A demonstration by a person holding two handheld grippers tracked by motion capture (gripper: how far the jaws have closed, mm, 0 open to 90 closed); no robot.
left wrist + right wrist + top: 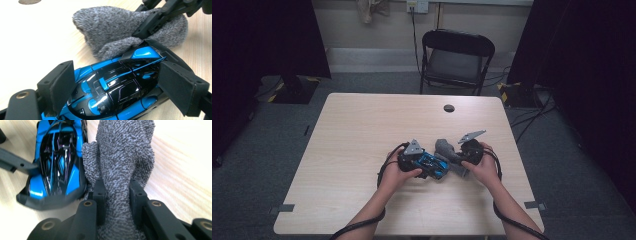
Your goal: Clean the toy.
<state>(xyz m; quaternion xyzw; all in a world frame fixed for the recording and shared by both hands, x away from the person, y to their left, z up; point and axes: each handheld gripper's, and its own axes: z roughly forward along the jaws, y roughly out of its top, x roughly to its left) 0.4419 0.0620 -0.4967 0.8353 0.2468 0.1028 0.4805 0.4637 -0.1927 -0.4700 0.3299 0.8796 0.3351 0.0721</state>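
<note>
Near the front middle of the pale wooden table (pixel 362 130), the left gripper (pixel 428 167) is clamped across a glossy blue-and-black toy car (pixel 112 87), pads pressed on both flanks. Just right, touching the car's side, a grey knitted sock (pixel 125 157) is pinched in the nearly closed right gripper (pixel 116 192). The sock's looped weave is shown close in the gripper views; a folding chair (pixel 457 57) beyond the table is seen from above.

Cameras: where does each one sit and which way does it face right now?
High view: above the person's side, looking forward and down on the table; both forearms and hands show.
Left gripper view: on the left gripper, looking along its jaws at the blue toy car.
Right gripper view: on the right gripper, jaws pinching the grey sock.
All three share car and sock.
</note>
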